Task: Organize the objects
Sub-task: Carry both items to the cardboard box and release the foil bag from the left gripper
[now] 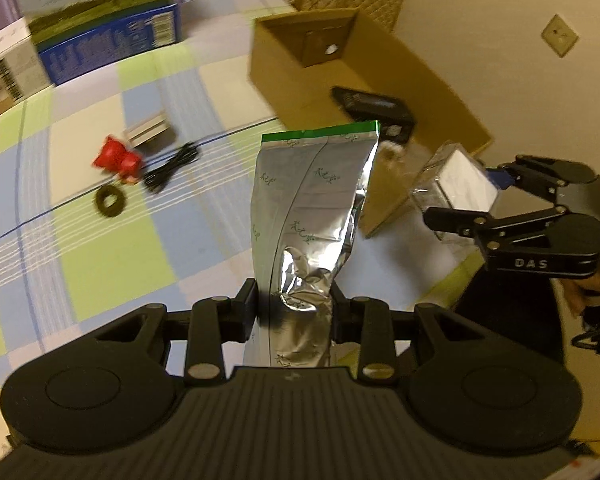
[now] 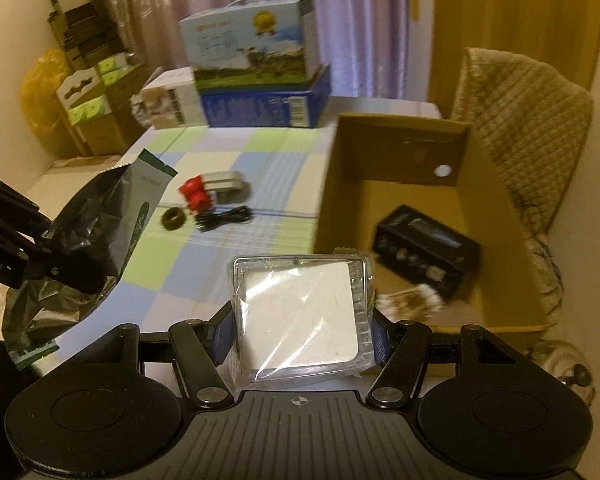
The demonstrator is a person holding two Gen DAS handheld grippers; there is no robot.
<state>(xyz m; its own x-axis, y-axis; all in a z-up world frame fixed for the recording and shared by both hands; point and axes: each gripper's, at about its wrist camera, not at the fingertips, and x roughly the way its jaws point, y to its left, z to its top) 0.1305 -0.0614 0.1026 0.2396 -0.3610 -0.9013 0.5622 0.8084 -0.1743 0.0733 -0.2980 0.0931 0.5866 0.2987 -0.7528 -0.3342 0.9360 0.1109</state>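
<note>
- Left wrist view: left gripper pinches the foil pouch low, held just short of the cardboard box; lift the sagging top above the rim.
- Right wrist view: right gripper clamps the clear plastic case beside the box's near wall; release it low, beside the black device.

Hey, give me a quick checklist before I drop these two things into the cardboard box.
1. Left gripper clamped on the foil pouch: ok.
2. Right gripper clamped on the clear plastic case: ok.
3. Cardboard box open at the top: ok.
4. Free floor inside beside the black device: ok.
5. Case already over the box opening: cannot tell.
6. Pouch sealed: cannot tell.
</note>
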